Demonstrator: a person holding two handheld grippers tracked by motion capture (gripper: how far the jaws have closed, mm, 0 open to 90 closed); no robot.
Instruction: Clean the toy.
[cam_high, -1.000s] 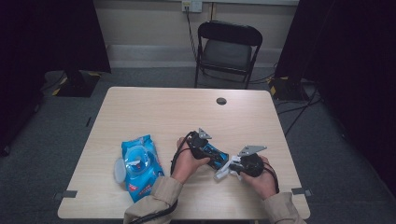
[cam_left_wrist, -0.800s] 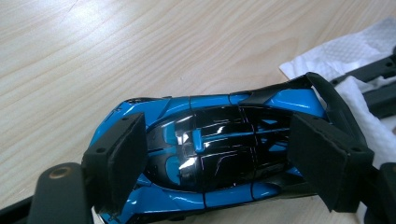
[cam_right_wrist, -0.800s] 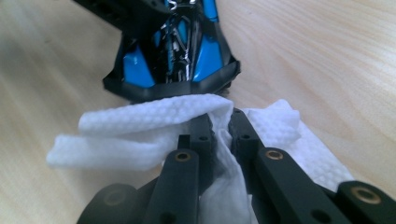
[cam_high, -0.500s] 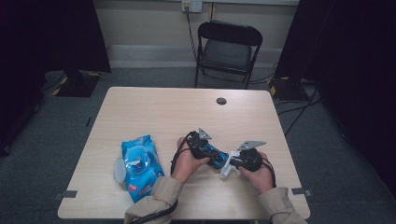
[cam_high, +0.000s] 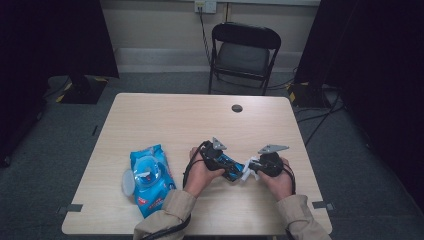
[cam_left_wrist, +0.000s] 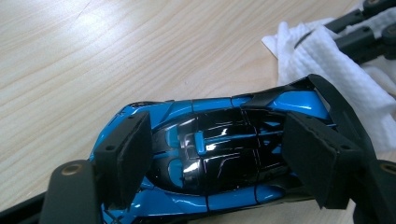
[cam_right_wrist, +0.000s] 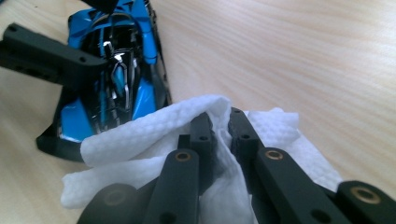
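Left gripper (cam_left_wrist: 210, 154) clamped the toy car (cam_left_wrist: 219, 154); right gripper (cam_right_wrist: 219, 126) pinched a wipe (cam_right_wrist: 140, 135) at its tail. Wiping step was underway. Next move likely calls for dragging the wipe across the bodywork.

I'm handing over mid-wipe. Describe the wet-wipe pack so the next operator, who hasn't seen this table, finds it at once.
Start at the light wooden table and go to its near left part, left of the person's left hand. There lies the flat blue plastic wipe pack, with a round clear lid flipped open at its left edge. Unlike the glossy blue-and-black toy car nearby, it is soft, rectangular and held by nothing.
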